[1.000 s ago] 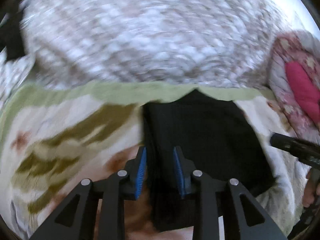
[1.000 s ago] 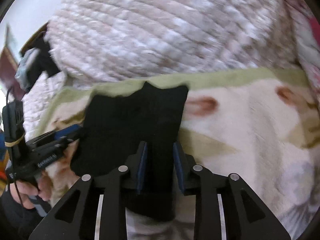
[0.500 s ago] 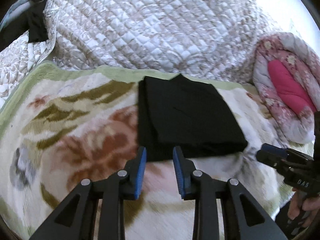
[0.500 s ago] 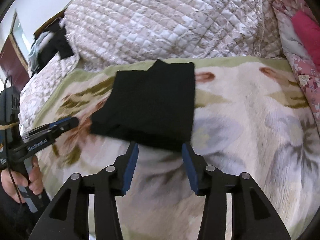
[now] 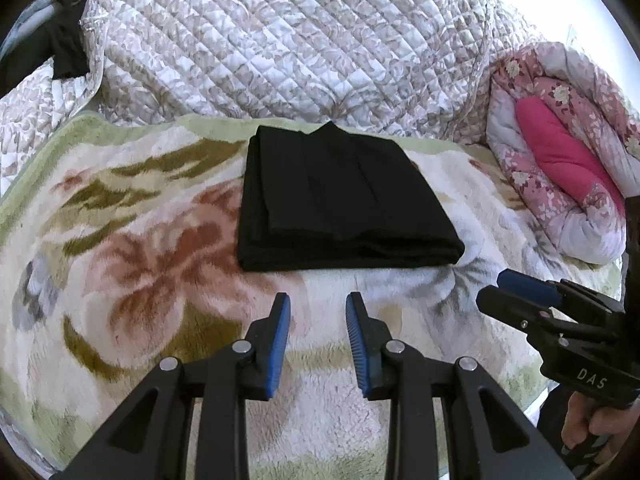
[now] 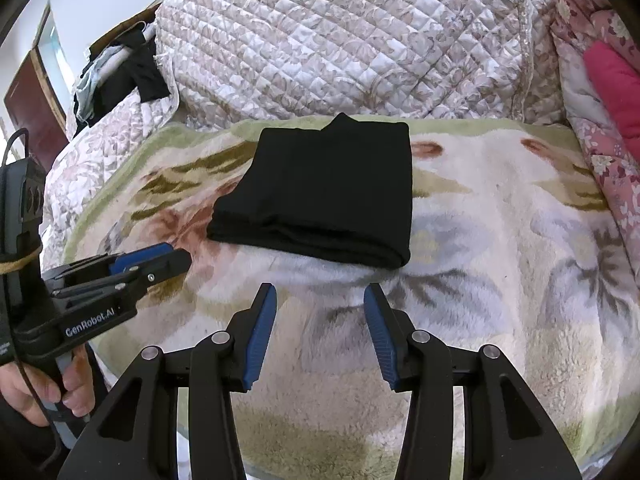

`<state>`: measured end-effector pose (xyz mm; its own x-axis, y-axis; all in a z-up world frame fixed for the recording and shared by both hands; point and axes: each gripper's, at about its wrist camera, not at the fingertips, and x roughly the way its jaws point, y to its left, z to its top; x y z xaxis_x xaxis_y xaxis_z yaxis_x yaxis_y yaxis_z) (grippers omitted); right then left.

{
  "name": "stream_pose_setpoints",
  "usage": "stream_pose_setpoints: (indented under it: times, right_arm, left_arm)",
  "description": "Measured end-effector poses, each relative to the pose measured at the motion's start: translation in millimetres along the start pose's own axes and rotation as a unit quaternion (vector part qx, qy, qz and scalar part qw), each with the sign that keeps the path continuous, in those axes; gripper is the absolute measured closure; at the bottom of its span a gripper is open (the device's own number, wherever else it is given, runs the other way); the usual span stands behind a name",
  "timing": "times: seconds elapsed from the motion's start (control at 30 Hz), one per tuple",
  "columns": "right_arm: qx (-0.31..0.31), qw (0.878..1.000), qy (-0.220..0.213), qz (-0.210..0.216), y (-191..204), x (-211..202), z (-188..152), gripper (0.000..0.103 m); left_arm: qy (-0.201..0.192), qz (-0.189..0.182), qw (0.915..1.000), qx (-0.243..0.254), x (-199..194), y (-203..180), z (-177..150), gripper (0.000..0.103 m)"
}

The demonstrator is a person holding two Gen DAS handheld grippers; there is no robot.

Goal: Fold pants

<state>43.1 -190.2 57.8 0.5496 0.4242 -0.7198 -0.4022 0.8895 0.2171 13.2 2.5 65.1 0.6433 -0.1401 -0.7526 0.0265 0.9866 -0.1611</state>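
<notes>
Currently the left gripper (image 5: 318, 304) stands with its blue-padded jaws narrowly parted and nothing between them; both fingers hang over bare blanket. The right gripper (image 6: 320, 294) has its jaws set wider, likewise with nothing between them.

Directly ahead of both grippers, clear of the fingertips and touched by neither, lie the pants (image 5: 340, 204): black, folded into a compact rectangular stack, flat on the floral blanket (image 5: 140, 248). The near folded edge of the stack faces the grippers; the far edge lies at the blanket's green border.

In the left wrist view, the right gripper enters from the right edge, tips pointing toward the pants' near right corner but apart from it. In the right wrist view, the left gripper enters from the left edge, held by a hand (image 6: 36, 392), tips near the near left corner.

Beyond the pants rises a quilted cover (image 6: 360, 40). Right of both grippers lies a rolled pink floral quilt (image 5: 560, 160). Far left, dark clothes (image 6: 128, 68) hang behind the quilted cover.
</notes>
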Motion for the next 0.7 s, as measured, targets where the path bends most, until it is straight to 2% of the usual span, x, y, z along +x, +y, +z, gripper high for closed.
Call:
stream_pose_setpoints:
  times: [0.37, 0.5, 0.57, 0.6, 0.63, 0.7]
  right_arm:
    - [-0.003, 1.0, 0.012, -0.008, -0.5, 20.9, -2.4, 0.057]
    - [0.002, 1.0, -0.01, -0.018, -6.8, 21.7, 11.8, 0.057]
    - [0.009, 0.999, -0.023, -0.03, -13.0, 23.3, 22.4, 0.063]
    - [0.017, 0.999, -0.026, -0.036, -17.5, 26.9, 29.5, 0.078]
    - [0.021, 0.999, -0.029, -0.039, -19.8, 29.4, 33.3, 0.084]
    - [0.015, 0.999, -0.029, -0.04, -21.3, 41.3, 39.7, 0.084]
  left_arm:
    - [0.011, -0.002, 0.9999, 0.0, 21.5, 2.7, 6.0, 0.072]
    - [-0.017, -0.005, 0.9998, 0.005, 21.9, 2.2, 26.6, 0.072]
    - [-0.033, -0.008, 0.9994, 0.003, 23.5, 2.3, 40.4, 0.072]
    - [-0.04, -0.008, 0.9992, 0.005, 25.3, 1.3, 45.2, 0.072]
    - [-0.044, -0.008, 0.999, 0.01, 28.5, -0.1, 49.0, 0.072]
    - [-0.04, -0.004, 0.9988, 0.03, 43.2, -3.7, 50.0, 0.072]
